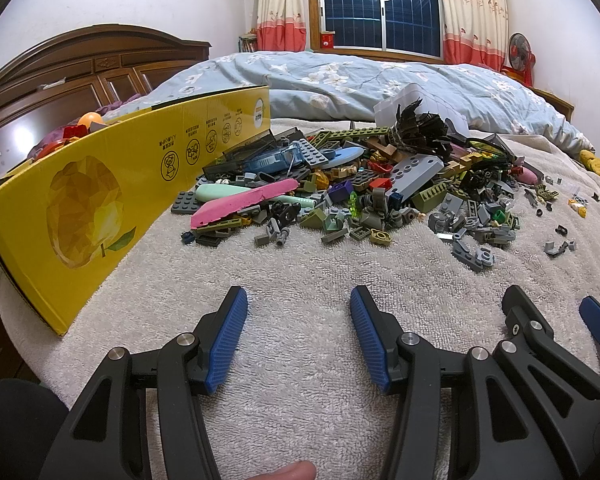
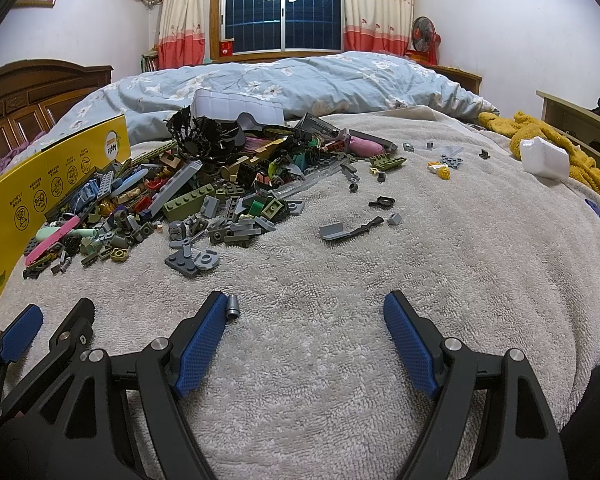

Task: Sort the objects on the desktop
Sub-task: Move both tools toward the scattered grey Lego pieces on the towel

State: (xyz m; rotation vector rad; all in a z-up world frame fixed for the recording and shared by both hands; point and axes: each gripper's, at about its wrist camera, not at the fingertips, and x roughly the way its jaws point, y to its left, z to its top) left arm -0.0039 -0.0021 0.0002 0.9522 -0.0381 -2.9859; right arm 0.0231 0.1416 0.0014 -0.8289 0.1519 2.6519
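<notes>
Brick pile [image 1: 364, 184] lying on towel-covered bed [image 1: 300, 280], beside yellow box [image 1: 99, 200]. Left tool [image 1: 298, 300] hovering spread, empty. Right tool [image 2: 306, 304] hovering spread; small grey cylinder [image 2: 232, 308] touching its left fingertip [image 2: 215, 308].

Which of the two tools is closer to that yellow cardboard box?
Left. The left tool hovers open just right of the yellow cardboard box; the right tool, also open, sits farther right, beyond the left one.

Bedroom: dark window [image 2: 282, 6], floral curtains [image 2: 378, 4]
</notes>
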